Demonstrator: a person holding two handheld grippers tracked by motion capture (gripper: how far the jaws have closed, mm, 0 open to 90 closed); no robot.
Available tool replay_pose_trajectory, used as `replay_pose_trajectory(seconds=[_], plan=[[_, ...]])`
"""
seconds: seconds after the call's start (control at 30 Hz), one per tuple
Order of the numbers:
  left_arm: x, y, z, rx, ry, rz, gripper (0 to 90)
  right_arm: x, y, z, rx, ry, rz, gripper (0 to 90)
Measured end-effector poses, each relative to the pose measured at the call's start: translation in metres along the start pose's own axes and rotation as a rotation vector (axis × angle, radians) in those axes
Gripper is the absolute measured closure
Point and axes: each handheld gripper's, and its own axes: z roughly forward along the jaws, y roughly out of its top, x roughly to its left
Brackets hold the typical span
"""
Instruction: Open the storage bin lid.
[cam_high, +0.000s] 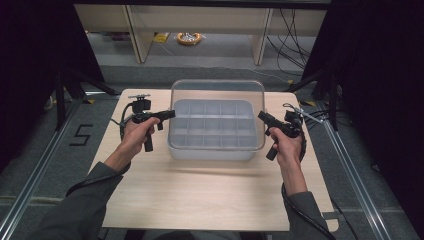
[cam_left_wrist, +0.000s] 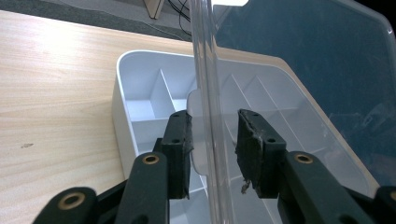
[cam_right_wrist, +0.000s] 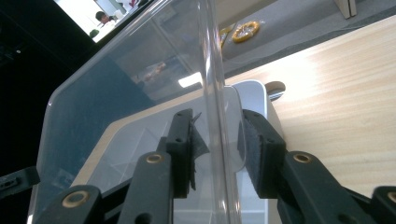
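The clear plastic lid (cam_high: 218, 114) with rounded corners is hanging above the white plastic organiser box (cam_high: 210, 131) with its grid of small compartments, which is sitting toward the far middle of the light wooden table (cam_high: 200, 195). In the high view the lid is tilting, its near edge hovering over the box's near wall and its far edge rising behind the box.

At the left, the left gripper (cam_high: 169, 114) is reaching in level from the person's left hand (cam_high: 135, 136) and is clamping the lid's left side; in the left gripper view its two black pads (cam_left_wrist: 180, 147) are standing at either side of the lid's edge (cam_left_wrist: 208, 116), which is running upright between them, with the box's compartments lying below.

At the right, the right gripper (cam_high: 262, 116), held in the right hand (cam_high: 286, 146), is gripping the lid's right side in the same manner; in the right gripper view the transparent edge (cam_right_wrist: 212, 93) is passing between its pads (cam_right_wrist: 261, 149), pinched narrow, and the box's white corner (cam_right_wrist: 250, 95) is showing just behind on the table.
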Motion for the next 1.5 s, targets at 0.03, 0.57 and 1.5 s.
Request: replay_pose_trajectory(seconds=[0.03,0.57,1.5], plan=[[-0.001,-0.001,-0.001,0.000,-0.004,0.004,64.4,0.000,-0.001,-0.004,-0.003,0.004,0.009,66.8],[-0.007,-0.027,-0.025,0.005,-0.032,0.062,63.9,0.000,-0.022,-0.031,-0.002,0.052,-0.015,67.8],[-0.007,-0.080,-0.069,0.025,-0.079,0.102,63.8,0.006,-0.070,-0.073,0.026,0.100,-0.061,68.4]])
